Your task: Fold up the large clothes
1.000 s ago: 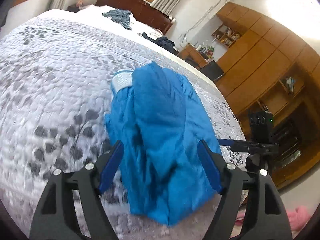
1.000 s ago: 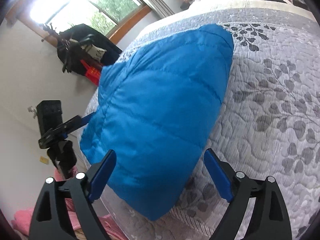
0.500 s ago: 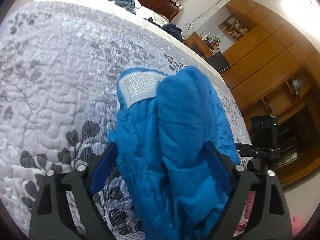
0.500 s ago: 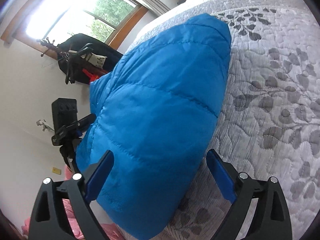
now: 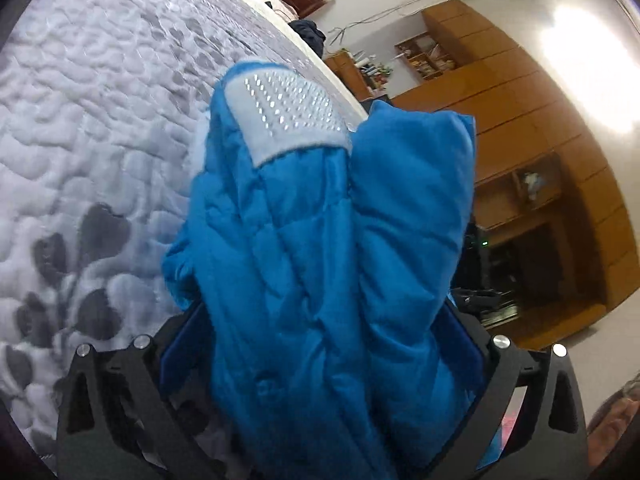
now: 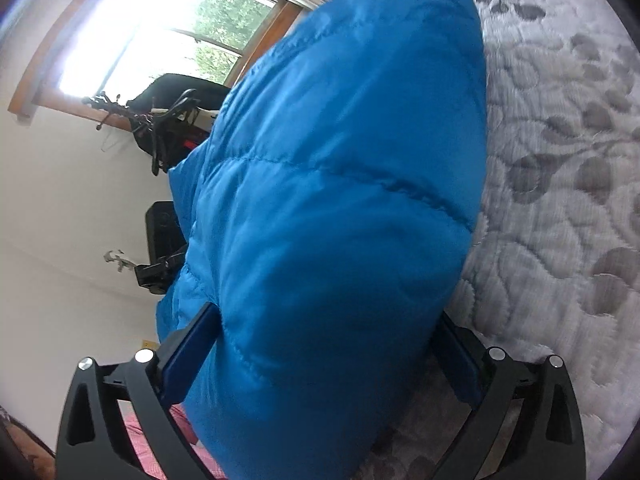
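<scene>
A bright blue quilted jacket lies folded in a thick bundle on the grey leaf-patterned bed quilt, near the bed's edge. Its pale dotted lining patch shows at the far end. My left gripper is open and straddles the bundle's near end, which bulges over both blue pads. From the other side, the jacket fills the right wrist view on the quilt. My right gripper is open too, one pad on each side of the bundle.
Wooden wardrobes and shelves line the wall beyond the bed. Dark clothes lie near the headboard. A camera on a tripod, a black bag and a window are off the bed's side. Pink cloth is below.
Both grippers have moved forward onto the jacket from opposite sides. The bundle, a short way ahead a second ago, now sits between each pair of fingers. Finger spacing is unchanged.
</scene>
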The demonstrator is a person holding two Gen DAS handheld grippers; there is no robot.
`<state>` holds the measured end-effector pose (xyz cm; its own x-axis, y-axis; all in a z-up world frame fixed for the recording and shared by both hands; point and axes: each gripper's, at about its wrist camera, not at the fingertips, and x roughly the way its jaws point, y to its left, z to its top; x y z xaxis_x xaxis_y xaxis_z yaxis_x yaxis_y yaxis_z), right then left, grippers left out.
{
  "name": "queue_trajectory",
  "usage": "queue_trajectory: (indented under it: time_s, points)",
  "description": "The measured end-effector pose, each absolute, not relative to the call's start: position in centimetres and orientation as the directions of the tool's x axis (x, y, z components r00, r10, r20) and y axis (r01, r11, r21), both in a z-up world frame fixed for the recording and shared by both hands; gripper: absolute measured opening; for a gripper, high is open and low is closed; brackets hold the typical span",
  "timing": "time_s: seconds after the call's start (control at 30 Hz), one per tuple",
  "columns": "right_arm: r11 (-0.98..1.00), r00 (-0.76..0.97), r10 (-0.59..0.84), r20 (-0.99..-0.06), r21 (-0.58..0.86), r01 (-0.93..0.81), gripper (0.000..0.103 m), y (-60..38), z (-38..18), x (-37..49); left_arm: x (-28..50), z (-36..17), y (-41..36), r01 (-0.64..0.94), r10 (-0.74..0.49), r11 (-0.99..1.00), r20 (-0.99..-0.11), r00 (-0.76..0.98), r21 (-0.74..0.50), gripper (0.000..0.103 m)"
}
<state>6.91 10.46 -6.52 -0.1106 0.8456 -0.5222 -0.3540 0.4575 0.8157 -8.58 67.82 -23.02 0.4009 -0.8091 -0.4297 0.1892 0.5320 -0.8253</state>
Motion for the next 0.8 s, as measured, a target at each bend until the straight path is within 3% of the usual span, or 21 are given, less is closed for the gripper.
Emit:
queue_trajectory:
  time_s: [0.1,0.17,0.23,0.4,0.8]
  points:
    - [0.464,-0.095,0.842,-0.531,0.804,-0.373,0.099,10.9,-6.3,6.6,-8.7,-23.1,66.9,0.212,-0.81,0.535,-0.424,0.406,-0.818,0.101]
    - [0.465,-0.083,0.843,-0.531,0.797,-0.385,0.094,11.0,-6.0,6.3,-8.9,-23.1,66.3,0.226,-0.81,0.533,-0.416,0.413,-0.815,0.1]
    - [0.455,-0.073,0.85,-0.521,0.798,-0.395,0.08,10.8,-5.2,5.9,-8.6,-23.2,65.9,0.24,-0.81,0.535,-0.41,0.419,-0.81,0.097]
    - [0.443,-0.046,0.858,-0.512,0.782,-0.438,0.066,9.5,-3.6,5.2,-8.5,-22.5,64.4,0.28,-0.825,0.518,-0.387,0.412,-0.808,0.083]
    - [0.557,0.154,0.817,-0.556,0.69,-0.461,0.063,-0.9,3.9,7.0,-1.9,-17.6,52.6,0.386,-0.877,0.458,-0.338,0.341,-0.8,0.079]
